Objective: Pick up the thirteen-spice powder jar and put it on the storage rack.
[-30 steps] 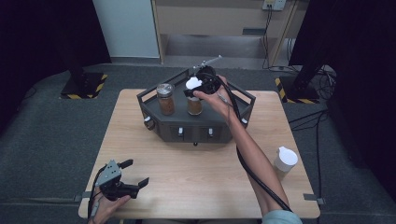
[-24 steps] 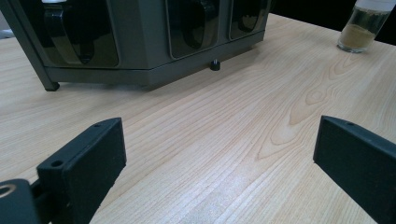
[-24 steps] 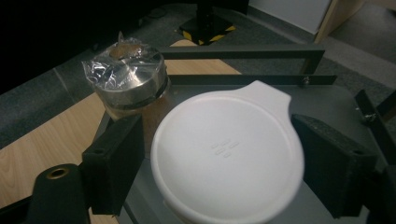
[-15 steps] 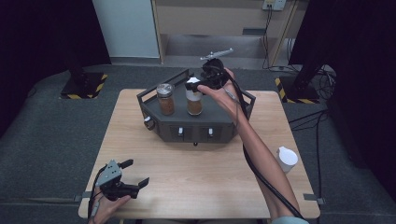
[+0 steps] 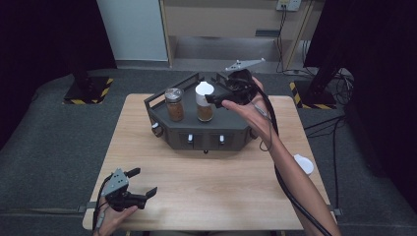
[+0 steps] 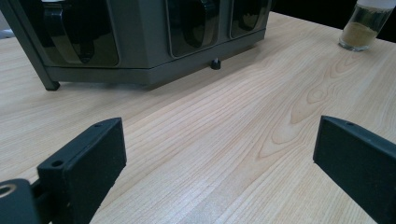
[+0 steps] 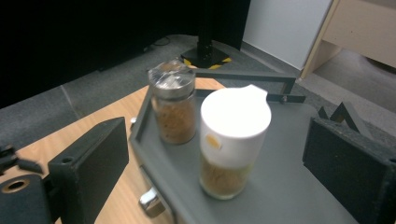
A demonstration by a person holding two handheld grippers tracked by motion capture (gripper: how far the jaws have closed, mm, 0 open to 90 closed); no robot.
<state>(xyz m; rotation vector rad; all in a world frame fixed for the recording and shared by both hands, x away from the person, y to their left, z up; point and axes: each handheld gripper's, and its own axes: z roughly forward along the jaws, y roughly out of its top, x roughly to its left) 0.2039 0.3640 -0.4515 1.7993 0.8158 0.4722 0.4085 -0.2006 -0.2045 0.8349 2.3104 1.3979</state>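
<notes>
A dark grey rack (image 5: 231,129) with small drawers stands at the back middle of the table. On its top are a silver-lidded jar (image 5: 174,104) and a white-capped jar (image 5: 204,102), both upright with brown contents. My right gripper (image 5: 212,99) hovers just right of the white-capped jar. Its jaws have just been opening and touch nothing. In the right gripper view the white-capped jar (image 7: 233,140) stands free ahead of the right gripper (image 7: 217,137), with the silver-lidded jar (image 7: 173,109) behind it. My left gripper (image 5: 142,183) rests open at the front left.
A second white-capped jar (image 5: 303,164) stands by the table's right edge, also seen from the left gripper (image 6: 224,154) as a jar (image 6: 364,28) far off. The rack's drawer front (image 6: 140,46) faces that gripper. Bare wood lies between.
My right gripper let go of the white-capped jar, opened, and drew back to the right and slightly up. The jar stays upright on the rack. The left gripper has not moved.
</notes>
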